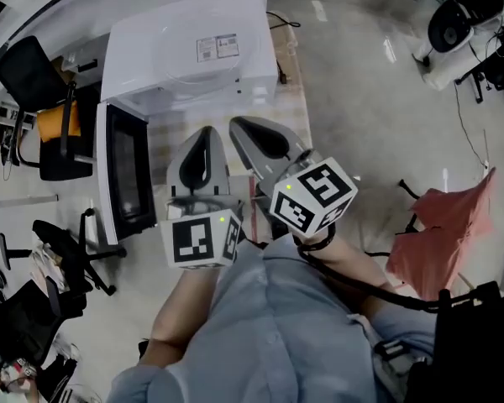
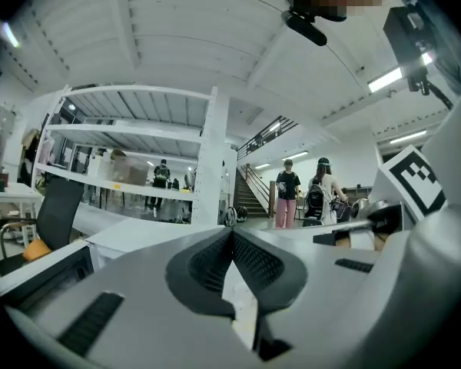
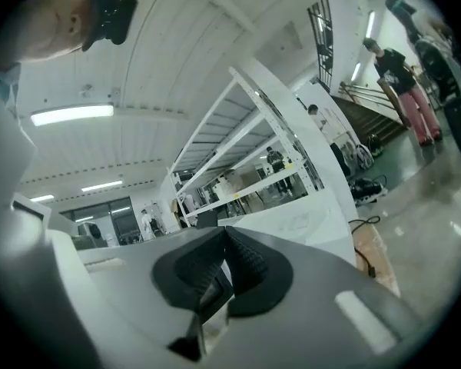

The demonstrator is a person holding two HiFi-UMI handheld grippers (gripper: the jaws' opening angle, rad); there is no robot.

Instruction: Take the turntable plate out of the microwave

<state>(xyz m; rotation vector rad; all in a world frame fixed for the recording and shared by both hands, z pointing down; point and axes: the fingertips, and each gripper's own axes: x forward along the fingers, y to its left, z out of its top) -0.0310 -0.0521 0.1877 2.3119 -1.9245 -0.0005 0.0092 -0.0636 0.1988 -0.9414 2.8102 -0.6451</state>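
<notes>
Microwave open, both my grippers clenched on nothing.
It sat on the desk straight ahead of the grippers, its door swung out to the left of my left gripper. The right gripper was close beside the left, both empty. I couldn't see the turntable plate, as the cavity was hidden.

One white microwave with one open door. One wooden table. Two grippers, left gripper and right gripper, one marker cube apiece. Two people beside one staircase.
</notes>
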